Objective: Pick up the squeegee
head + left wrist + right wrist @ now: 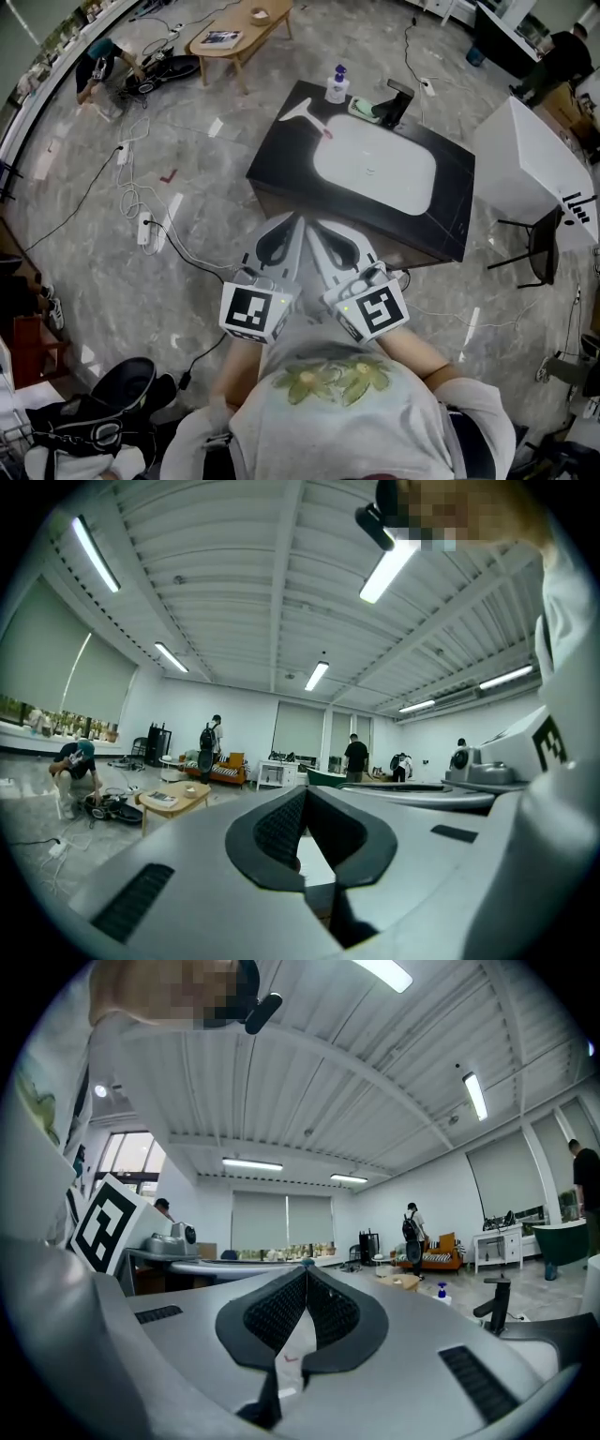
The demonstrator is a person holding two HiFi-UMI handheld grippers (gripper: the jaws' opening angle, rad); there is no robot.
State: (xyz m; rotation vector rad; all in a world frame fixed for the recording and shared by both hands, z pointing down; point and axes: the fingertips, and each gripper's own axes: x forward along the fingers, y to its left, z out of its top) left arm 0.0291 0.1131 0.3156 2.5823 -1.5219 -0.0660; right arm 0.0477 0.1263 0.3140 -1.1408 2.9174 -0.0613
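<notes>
The white squeegee (303,112) lies flat on the far left corner of the black counter (281,155), beside the white sink basin (375,173). Its handle points toward the basin. Both grippers are held level near the person's chest, short of the counter's near edge and well away from the squeegee. My left gripper (296,221) (305,790) is shut with nothing between its jaws. My right gripper (312,225) (306,1270) is shut and empty too, right beside the left one, tips nearly touching.
A soap bottle (337,85) (441,1293), a green sponge (366,108) and a black faucet (398,101) (495,1303) stand along the counter's far edge. A white cabinet (530,169) and a chair (544,246) stand to the right. Cables (141,211) cross the floor at left; a wooden table (239,37) stands beyond.
</notes>
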